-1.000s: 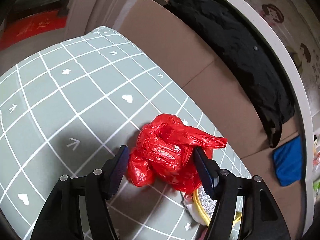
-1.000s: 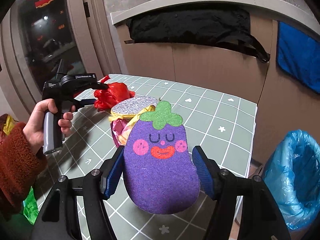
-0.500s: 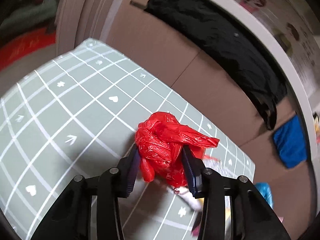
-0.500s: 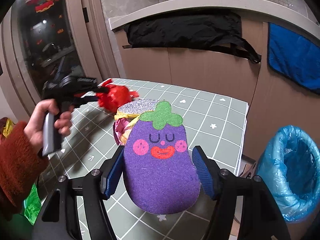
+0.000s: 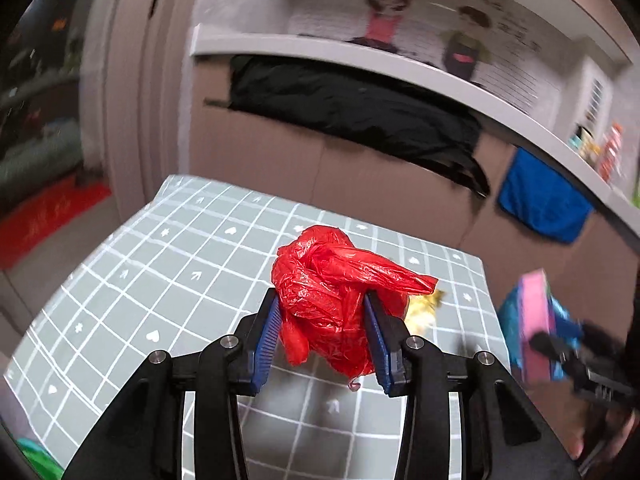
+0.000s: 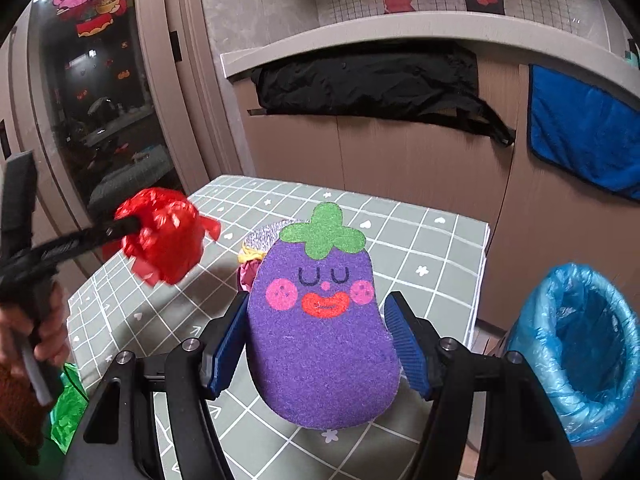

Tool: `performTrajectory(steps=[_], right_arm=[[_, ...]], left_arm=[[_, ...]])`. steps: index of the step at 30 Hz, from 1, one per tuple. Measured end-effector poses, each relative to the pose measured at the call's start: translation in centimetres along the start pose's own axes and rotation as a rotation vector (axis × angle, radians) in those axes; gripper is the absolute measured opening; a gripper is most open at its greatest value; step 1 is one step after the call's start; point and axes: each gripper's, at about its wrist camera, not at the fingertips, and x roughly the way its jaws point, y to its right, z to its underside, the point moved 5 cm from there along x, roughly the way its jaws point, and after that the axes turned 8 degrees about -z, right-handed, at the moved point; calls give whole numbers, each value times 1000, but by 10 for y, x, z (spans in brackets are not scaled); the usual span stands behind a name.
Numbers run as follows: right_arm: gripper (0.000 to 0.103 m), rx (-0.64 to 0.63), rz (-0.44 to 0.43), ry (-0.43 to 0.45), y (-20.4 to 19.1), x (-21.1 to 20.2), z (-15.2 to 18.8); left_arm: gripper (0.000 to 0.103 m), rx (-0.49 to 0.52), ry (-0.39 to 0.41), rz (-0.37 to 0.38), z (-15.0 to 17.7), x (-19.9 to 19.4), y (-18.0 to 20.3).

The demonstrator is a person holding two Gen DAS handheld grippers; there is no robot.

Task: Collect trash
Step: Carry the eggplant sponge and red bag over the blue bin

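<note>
Grey-green checked table (image 6: 436, 240) across centre of right wrist view, lower left to centre of left wrist view; white grid lines with small hearts, stars, arrows. Brown cabinet fronts (image 6: 400, 152) behind it, black bag (image 6: 360, 80) draped under a white shelf (image 6: 360, 32), blue cloth (image 6: 584, 136) hanging at right. Bin lined with blue plastic (image 6: 580, 344) at lower right of right wrist view, beside the table's right edge, mouth unobstructed.

Purple eggplant-shaped sponge (image 6: 324, 336) at lower centre of right wrist view, upright, face toward camera, clamped between blue pads of right gripper (image 6: 316, 340); left pad against its edge, right pad close at its edge, contact there hard to confirm. Same sponge seen edge-on, pink, at right of left wrist view (image 5: 536, 328), blurred.

Crumpled red plastic bag (image 5: 332, 300) at centre of left wrist view, pinched between pads of left gripper (image 5: 324, 332), clear of the table. Jaws narrowed onto it within the last second; bag bulges above and below the pads. In right wrist view, same bag (image 6: 164, 236) at mid left on the tip of the left gripper (image 6: 132, 224), above the table's left edge; hand (image 6: 44, 328) on the handle at lower left.

Small heap of yellow and silver wrappers (image 6: 260, 244) on the table, partly hidden behind the sponge. Green plastic scrap (image 6: 68, 404) at lower left, below the table edge.
</note>
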Motion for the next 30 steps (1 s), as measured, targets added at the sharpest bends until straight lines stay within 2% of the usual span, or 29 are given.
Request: performTrajectory(steps=[3, 8, 12, 20, 25, 30], right_arm=[[64, -11, 19, 34, 2, -13, -6], [64, -22, 47, 105, 9, -47, -18], [64, -49, 112, 158, 20, -76, -24], [64, -34, 232, 281, 69, -150, -32], [65, 11, 325, 341, 117, -193, -28], [65, 60, 422, 368, 161, -217, -20]], left_arm=[[42, 65, 46, 12, -1, -20, 22], [42, 132, 98, 86, -12, -46, 64], [42, 165, 135, 135, -22, -56, 100], [42, 258, 217, 239, -27, -66, 204], [42, 285, 204, 315, -22, -50, 273], [42, 309, 171, 373, -18, -30, 325]])
